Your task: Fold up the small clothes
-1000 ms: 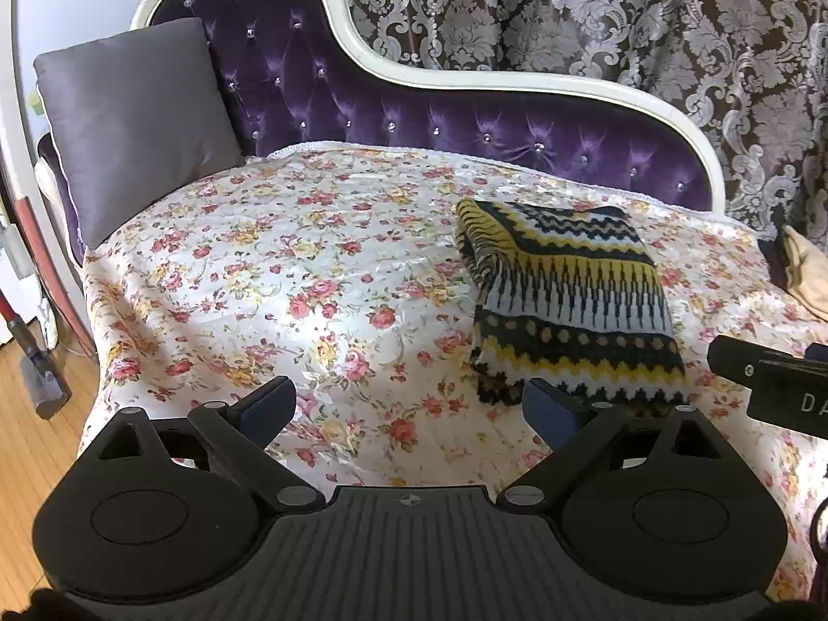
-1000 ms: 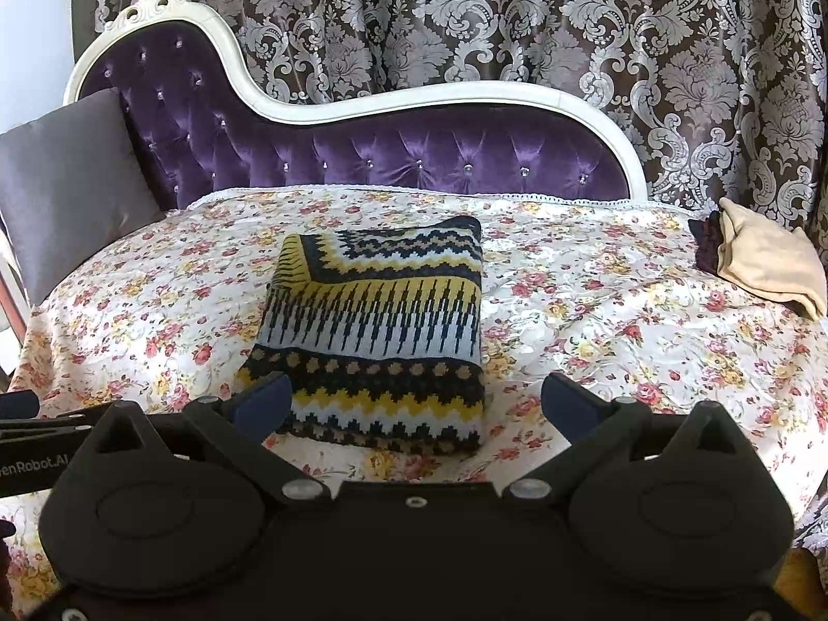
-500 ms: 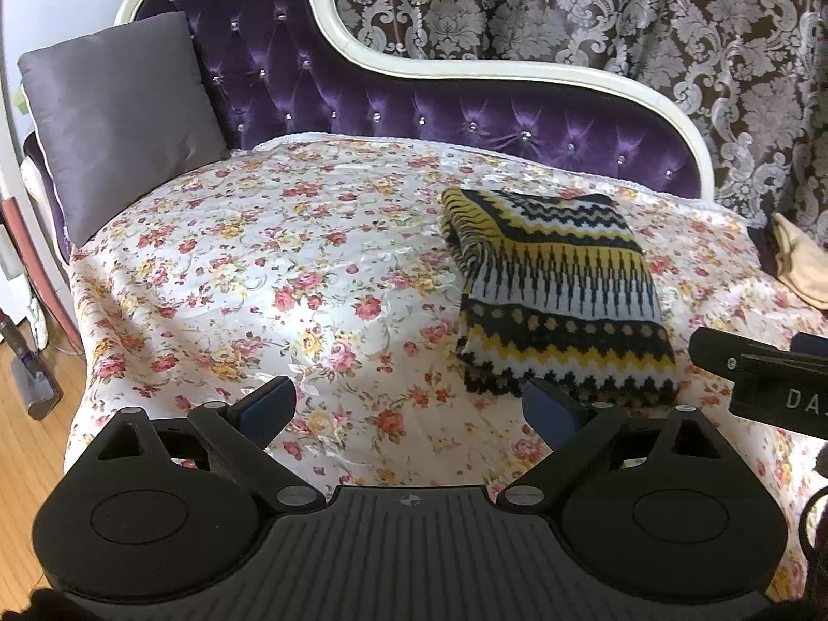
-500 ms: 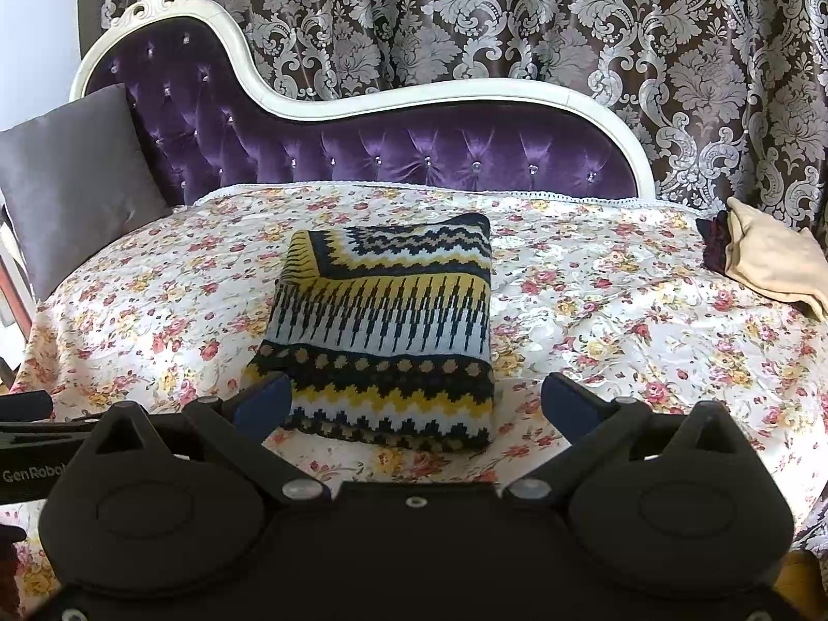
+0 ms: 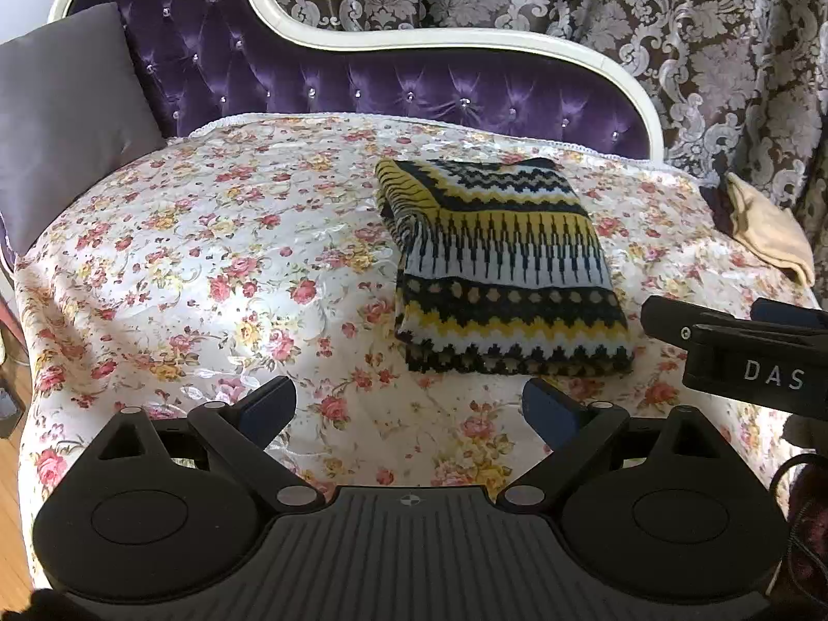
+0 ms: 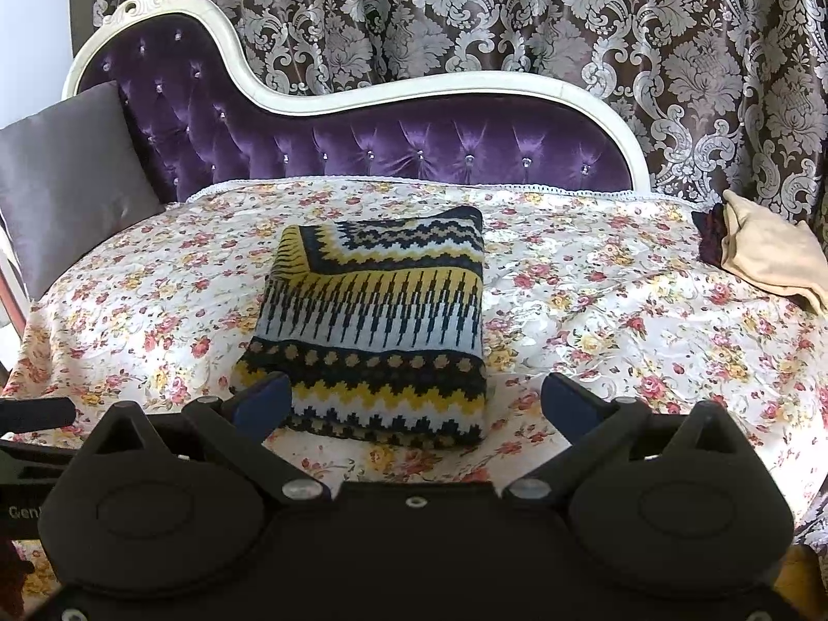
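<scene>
- The left gripper [image 5: 409, 406] is hanging with its jaws spread wide and nothing between them; its blue-padded fingertips [image 5: 269, 403] are hovering above the floral bedspread [image 5: 207, 269], just short of the near edge of the garment.
- The right gripper [image 6: 414, 403] is likewise gaping wide and gripping nothing; its left fingertip is overlapping the garment's near left corner in its own view, though whether it is touching the knit I cannot tell.
- The patterned knit garment [image 6: 383, 321] is lying as a neat folded rectangle near the middle of the bedspread, its thick folded edge facing the grippers, well apart from everything else.
- Judging by that tidy shape, this piece is looking finished, or one fold away from it.
- A beige cloth [image 6: 766, 253] is sitting on top of something dark at the far right edge of the bed, looking like the likely next item.
- A grey cushion [image 5: 62, 119] is leaning against the purple tufted backrest [image 5: 414, 98] at the left.
- Risks from here, as I am judging them:
  - a wide-open finger brushing the near corner could be dragging the top layer and spoiling the fold;
  - the bedspread is looking glossy, so a pinch taken too deep could be catching it along with the knit;
  - the bulky knit could be springing open if only its upper layers are being pinched.
</scene>
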Demonstrator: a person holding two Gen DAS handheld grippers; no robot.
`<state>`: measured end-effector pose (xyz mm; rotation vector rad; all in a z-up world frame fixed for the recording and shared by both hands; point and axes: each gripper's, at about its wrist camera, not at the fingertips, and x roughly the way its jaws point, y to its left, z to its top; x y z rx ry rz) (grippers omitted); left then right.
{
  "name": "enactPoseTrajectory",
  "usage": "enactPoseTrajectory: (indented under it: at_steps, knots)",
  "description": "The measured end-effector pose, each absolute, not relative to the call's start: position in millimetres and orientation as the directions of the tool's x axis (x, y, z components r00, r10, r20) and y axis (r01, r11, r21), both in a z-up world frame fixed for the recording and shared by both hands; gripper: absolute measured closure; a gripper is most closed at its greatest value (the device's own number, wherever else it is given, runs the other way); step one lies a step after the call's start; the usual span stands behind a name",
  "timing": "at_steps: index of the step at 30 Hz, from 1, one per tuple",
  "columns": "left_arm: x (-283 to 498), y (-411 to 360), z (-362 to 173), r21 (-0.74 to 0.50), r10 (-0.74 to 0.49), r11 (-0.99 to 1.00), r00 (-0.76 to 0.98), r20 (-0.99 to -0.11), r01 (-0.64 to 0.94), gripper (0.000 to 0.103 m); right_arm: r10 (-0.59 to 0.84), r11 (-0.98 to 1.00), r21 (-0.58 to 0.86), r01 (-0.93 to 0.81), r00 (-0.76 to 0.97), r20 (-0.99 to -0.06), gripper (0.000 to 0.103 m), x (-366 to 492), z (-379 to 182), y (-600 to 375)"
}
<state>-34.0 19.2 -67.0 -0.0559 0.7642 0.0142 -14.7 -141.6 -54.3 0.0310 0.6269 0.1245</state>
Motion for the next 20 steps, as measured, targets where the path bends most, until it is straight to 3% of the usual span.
enactPoseTrajectory:
  at_steps: [20]
  knots:
    - [0, 18, -64, -0.058, -0.038, 0.998, 0.687, -0.726, -0.007, 0.007, 0.104, 0.994, 0.05, -0.093, 0.791, -0.602, 0.001, 11, -47, -141]
